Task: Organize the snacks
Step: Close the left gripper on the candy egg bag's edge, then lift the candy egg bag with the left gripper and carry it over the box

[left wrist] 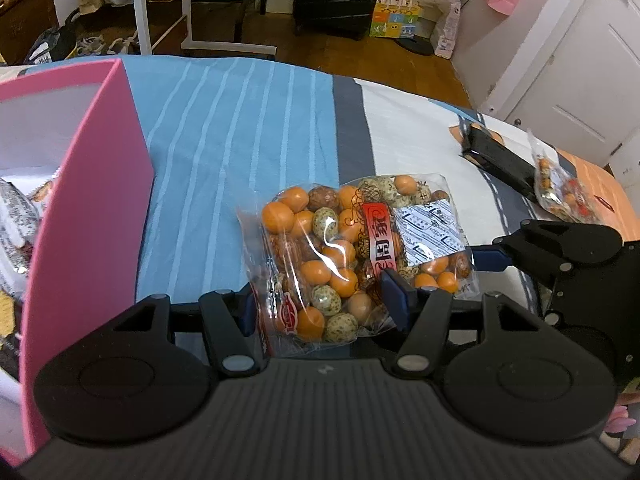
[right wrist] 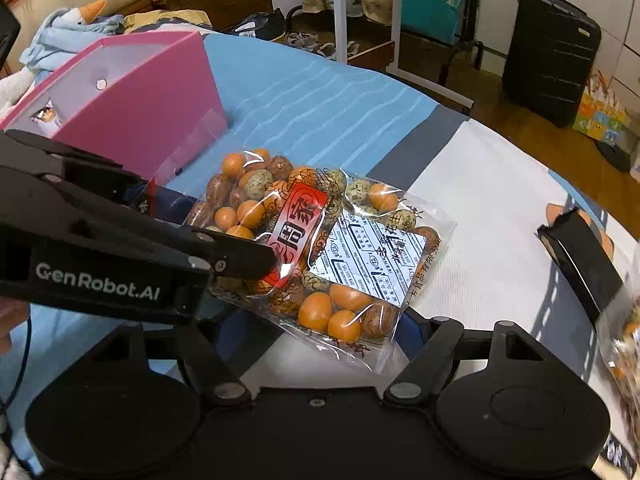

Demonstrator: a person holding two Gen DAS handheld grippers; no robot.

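Observation:
A clear bag of orange and speckled coated nuts with a red label lies above the striped bedspread; it also shows in the right wrist view. My left gripper is shut on the near end of this bag. My right gripper has its fingers on either side of the bag's other end; whether they press it I cannot tell. Its blue fingertip touches the bag's right corner. A pink box with packets inside stands at the left, also in the right wrist view.
A second nut bag lies at the right beside a black packet. The bed edge curves at the back, with wooden floor, a black suitcase and white rack legs beyond.

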